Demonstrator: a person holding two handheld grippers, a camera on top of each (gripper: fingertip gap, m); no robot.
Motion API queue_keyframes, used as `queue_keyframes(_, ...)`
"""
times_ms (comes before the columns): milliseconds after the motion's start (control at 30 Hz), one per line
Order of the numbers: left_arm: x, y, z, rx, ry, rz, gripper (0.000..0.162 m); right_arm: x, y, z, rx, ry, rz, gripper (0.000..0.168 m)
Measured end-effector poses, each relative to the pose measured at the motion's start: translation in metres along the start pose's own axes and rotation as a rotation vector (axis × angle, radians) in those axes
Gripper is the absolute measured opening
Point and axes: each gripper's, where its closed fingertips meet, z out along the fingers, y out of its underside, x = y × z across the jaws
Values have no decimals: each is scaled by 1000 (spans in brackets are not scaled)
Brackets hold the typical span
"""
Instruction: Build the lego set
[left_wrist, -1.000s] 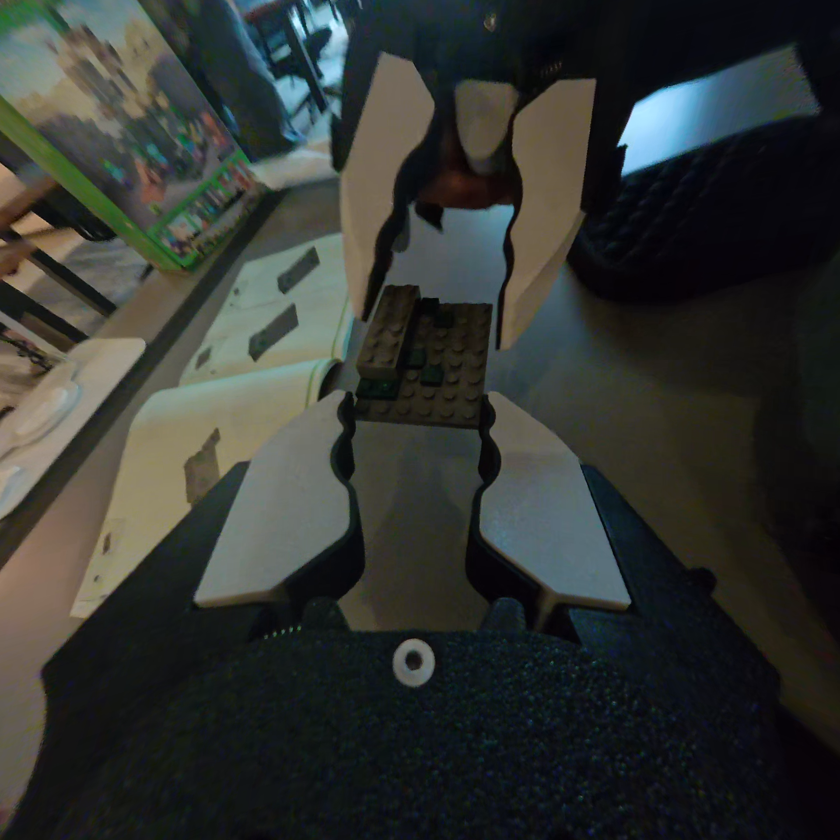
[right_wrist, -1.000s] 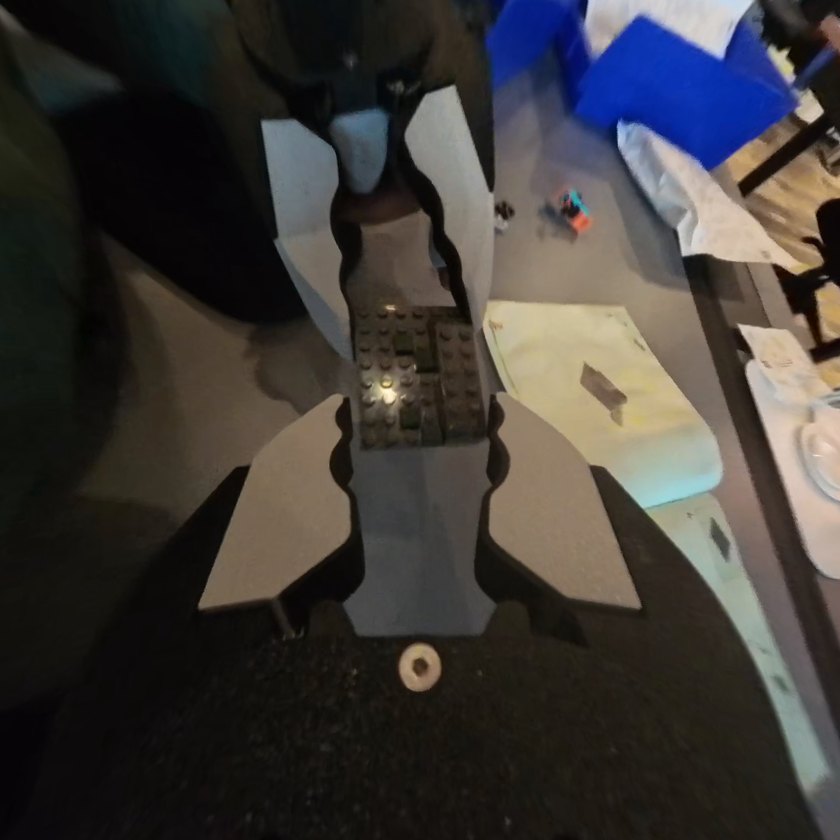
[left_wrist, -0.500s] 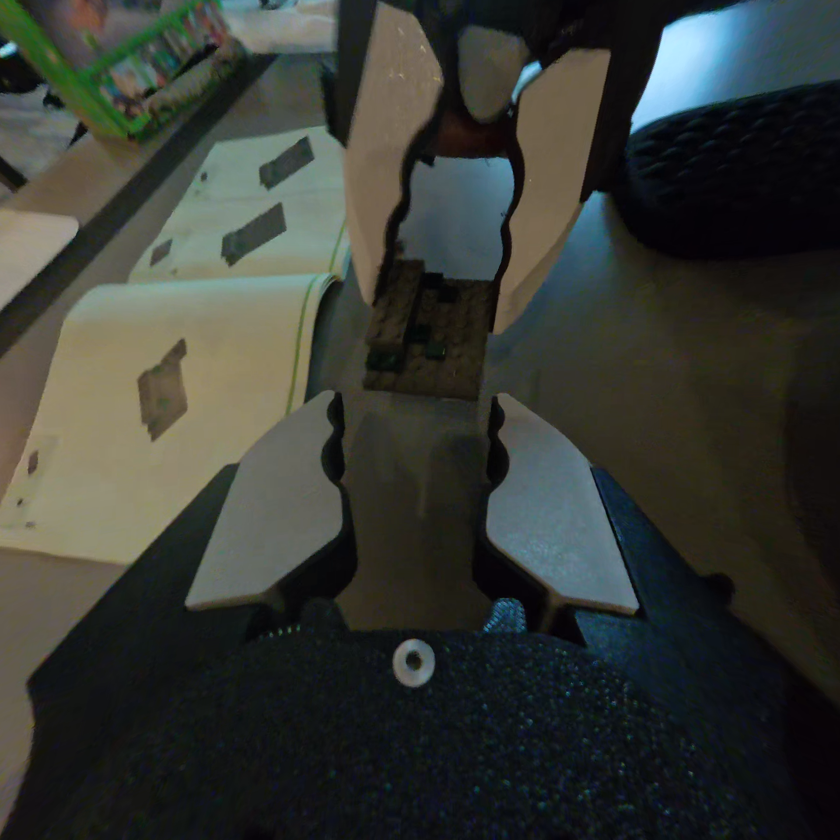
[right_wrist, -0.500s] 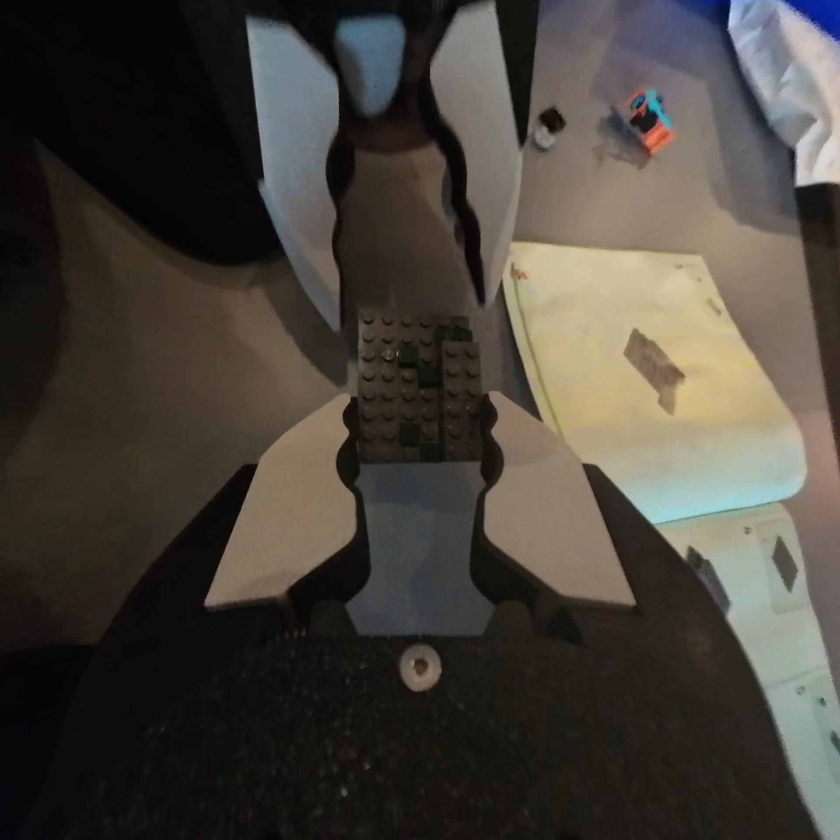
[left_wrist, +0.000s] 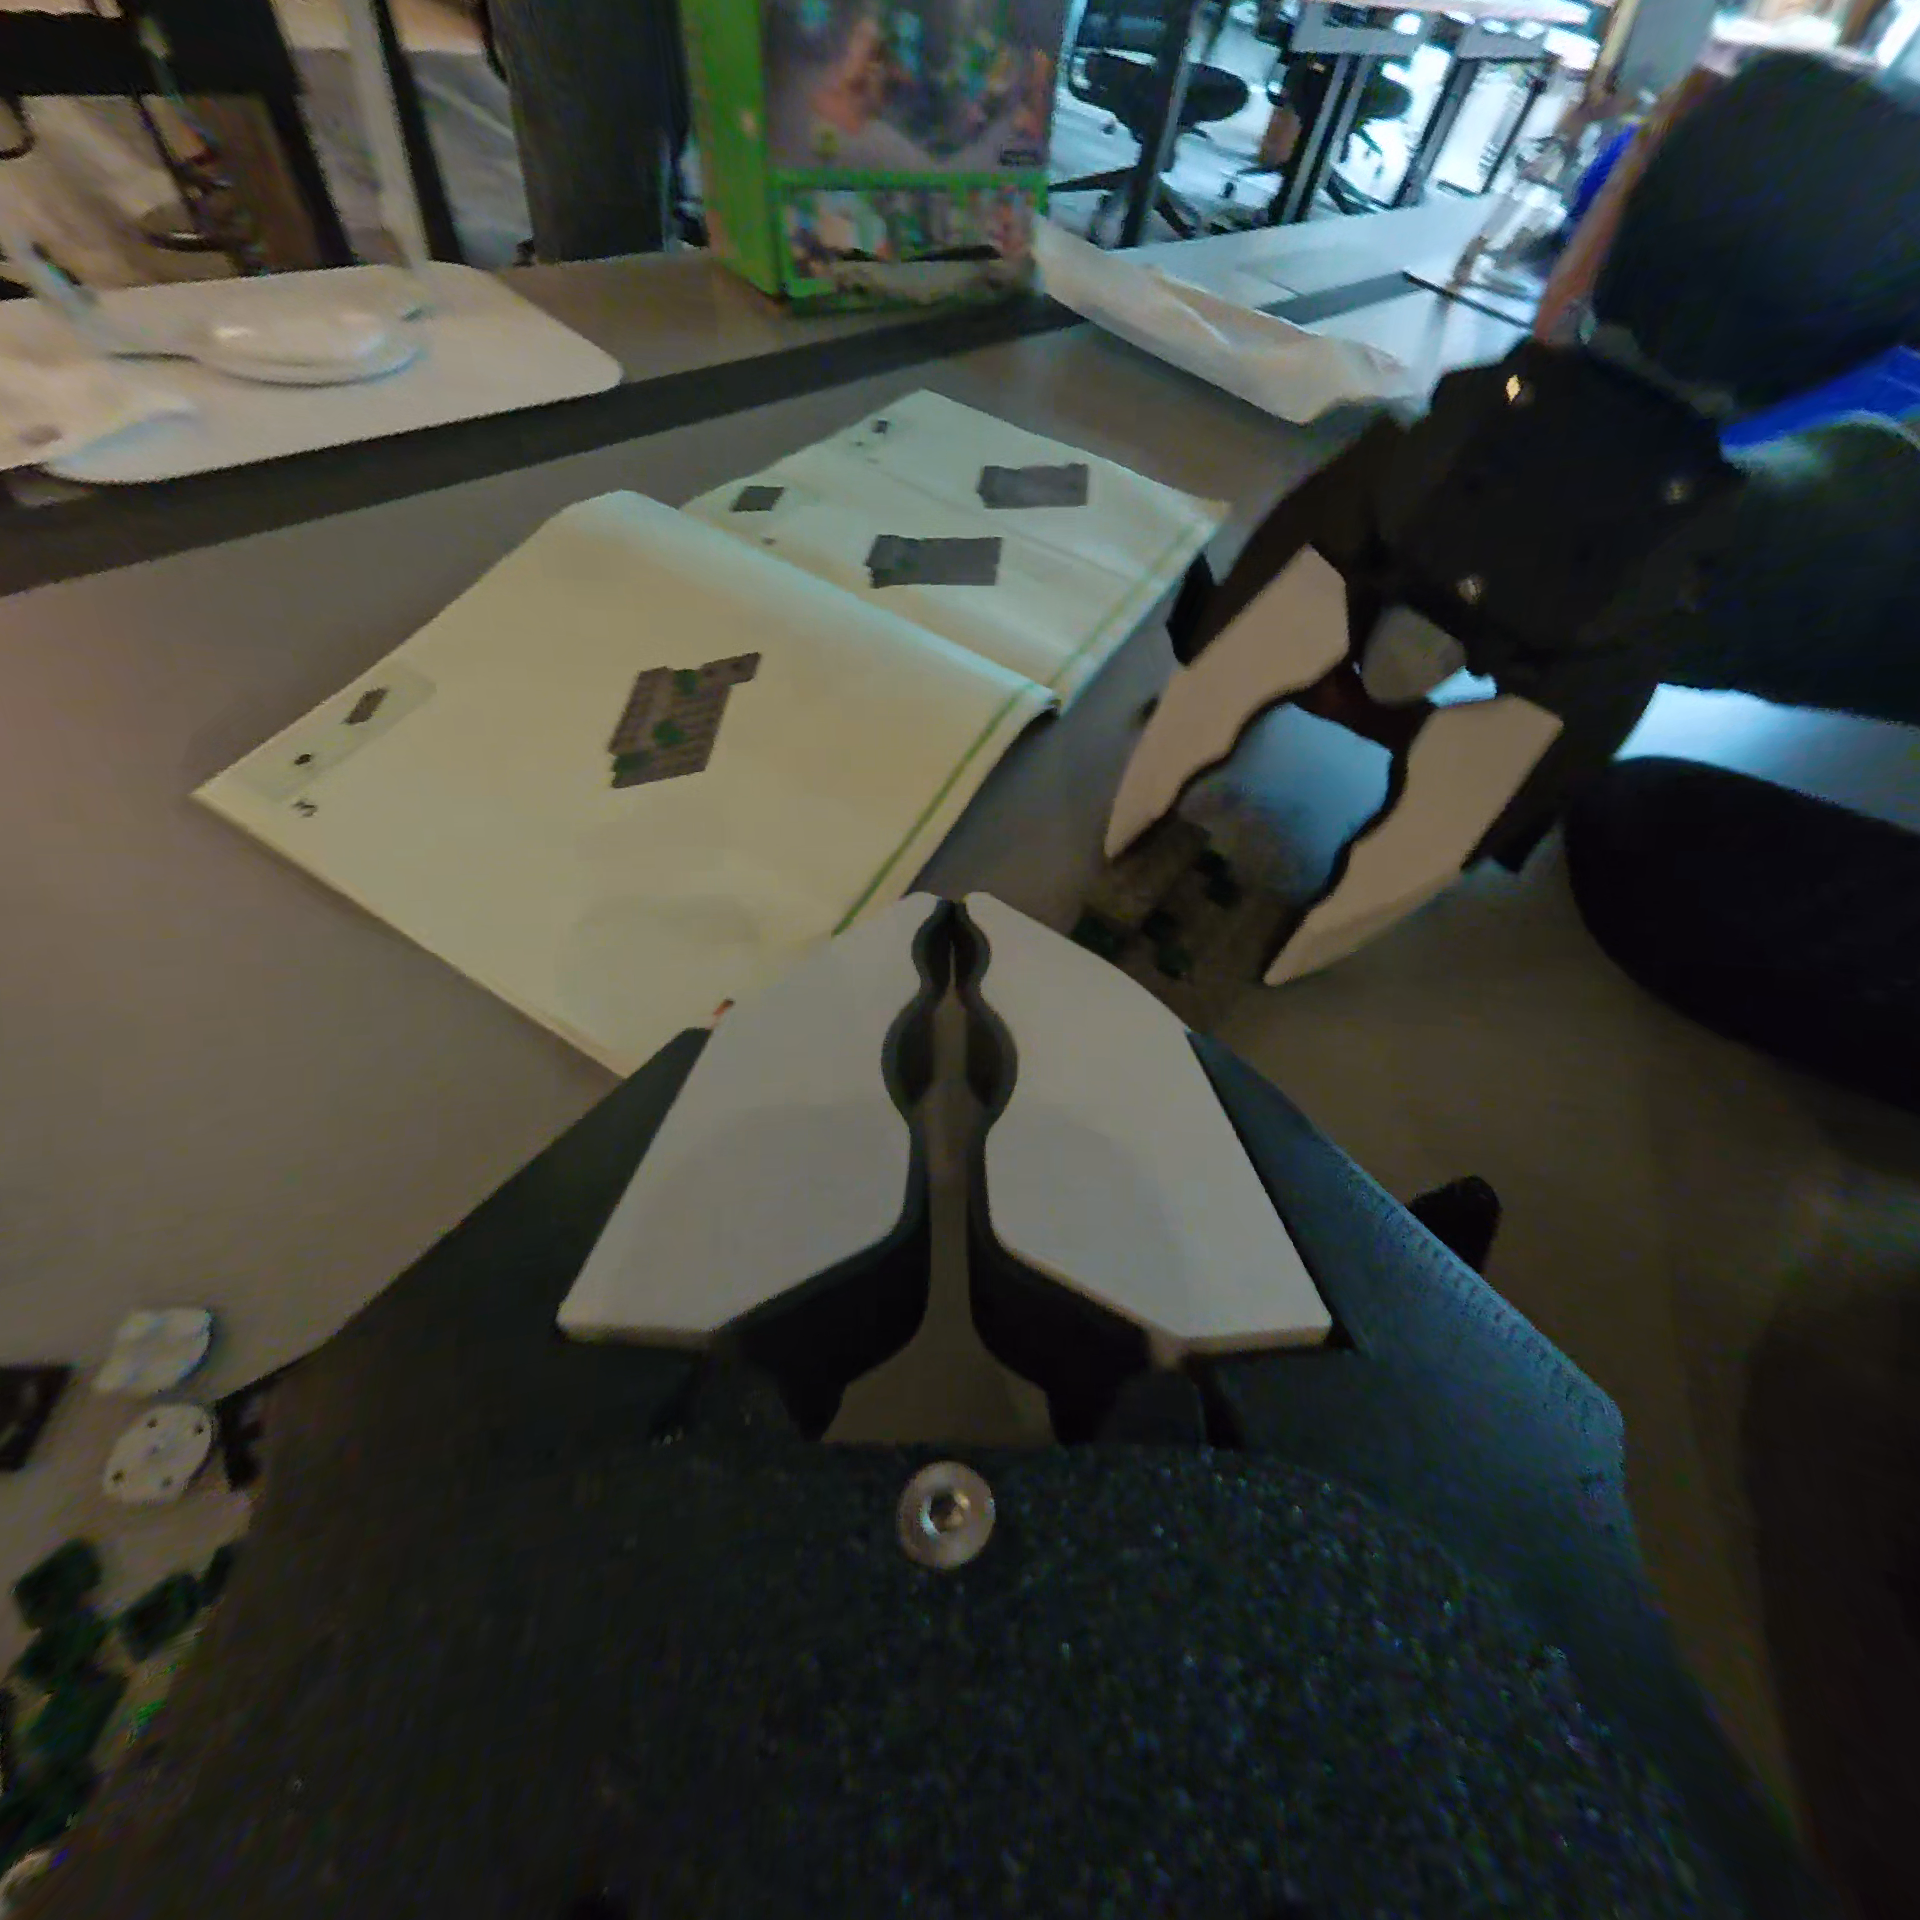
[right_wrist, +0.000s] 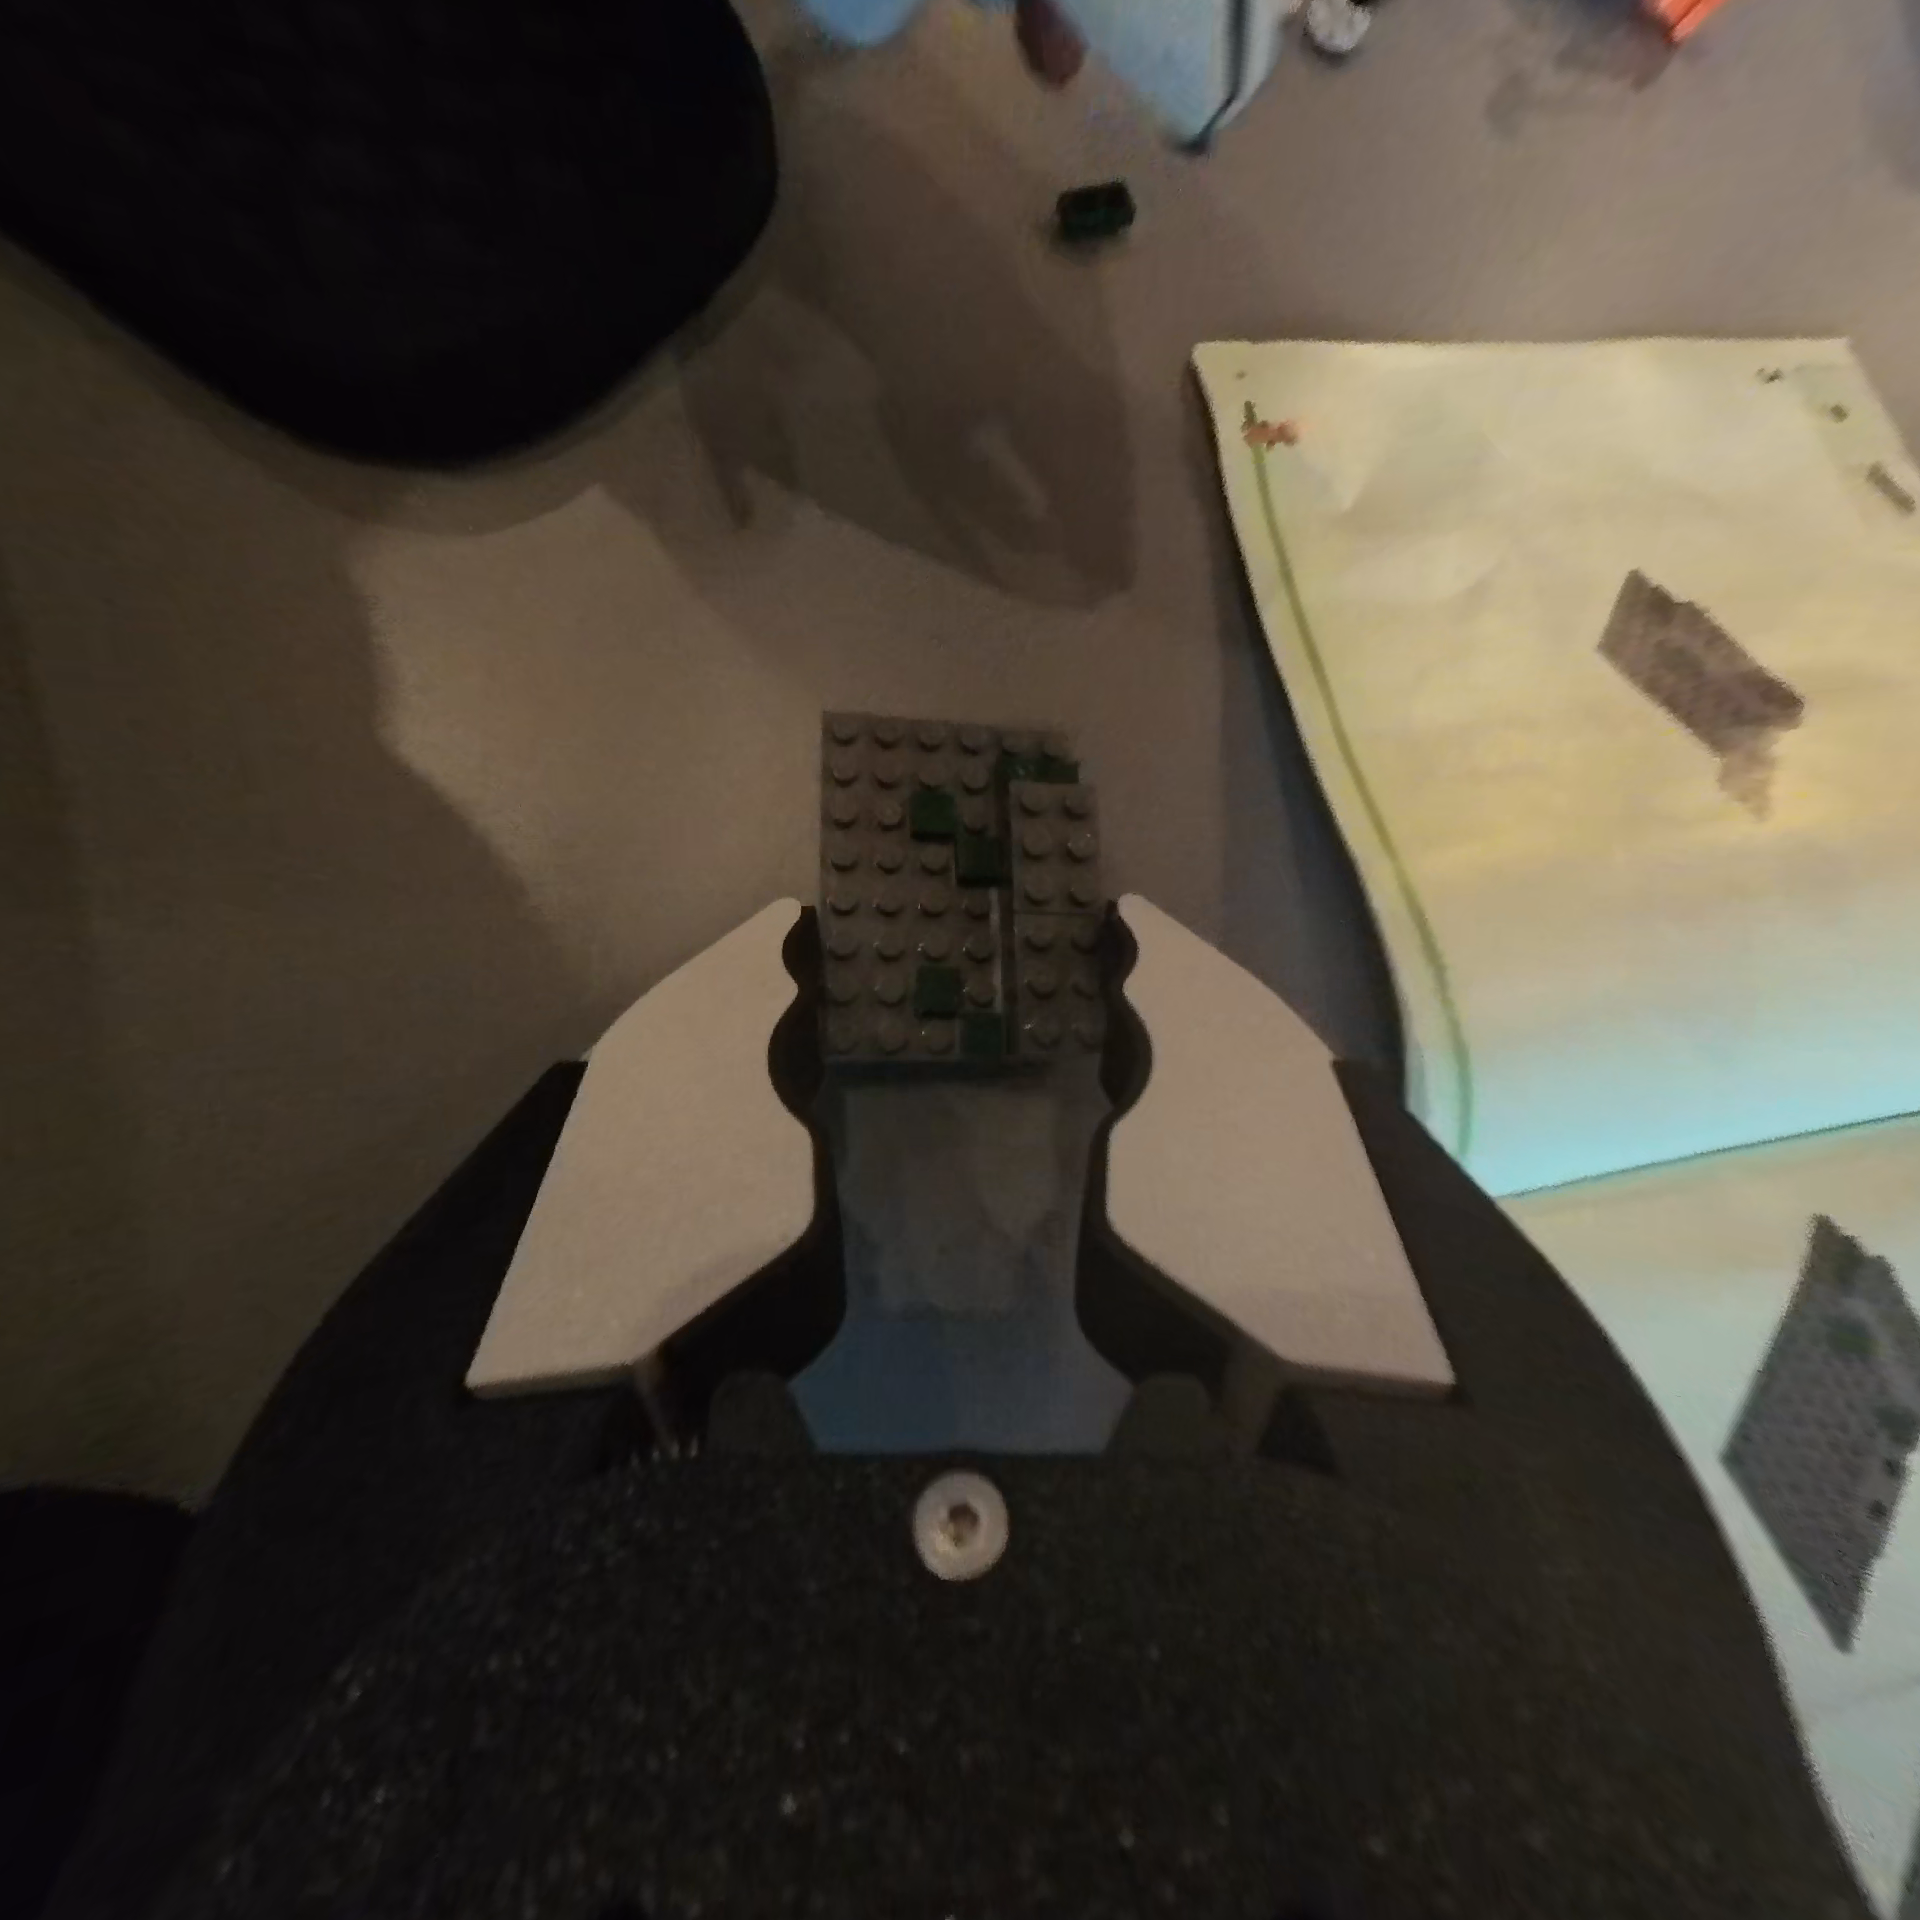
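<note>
A grey lego plate with small dark green tiles and a raised grey brick along its right side lies on the grey table. My right gripper has its fingers against the plate's two long sides at the near end, shut on it. In the left wrist view the same gripper stands over the plate to the right. My left gripper is shut and empty, held above the table just left of the plate, over the edge of the open instruction booklet.
The booklet also lies right of the plate. A green set box and a white tray stand at the back. Loose white and dark green pieces lie at lower left. A dark green brick lies beyond the plate. A black padded object sits at upper left. My hands' fingertips stand some 11 cm from each other. My left gripper's tips are some 10 cm from the dark green brick.
My left gripper has let go of the plate's far end, pulled back and swung to the left, and closed empty. My right gripper stays on the plate.
</note>
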Motion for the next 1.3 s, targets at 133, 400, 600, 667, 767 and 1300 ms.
queue_keyframes(133, -5, 0, 1, -4, -35, -45, 0, -1, 0, 1, 10, 7, 14, 52)
queue_keyframes(400, -11, 5, -3, -17, -66, -82, 0, 8, -18, -33, 162, 79, 107, 71)
queue_keyframes(600, -14, 10, -2, -38, -62, -77, 9, 23, -6, -95, 280, 299, 230, 51)
queue_keyframes(667, -16, 10, -1, -45, -71, -71, 13, 29, 5, -111, 303, 392, 274, 38)
queue_keyframes(767, -18, 9, -1, -40, -98, -39, 6, 38, 18, -127, 369, 539, 332, 10)
queue_keyframes(1300, -35, 12, -18, -38, -327, -42, 1, 49, 68, -85, 165, 427, 354, 22)
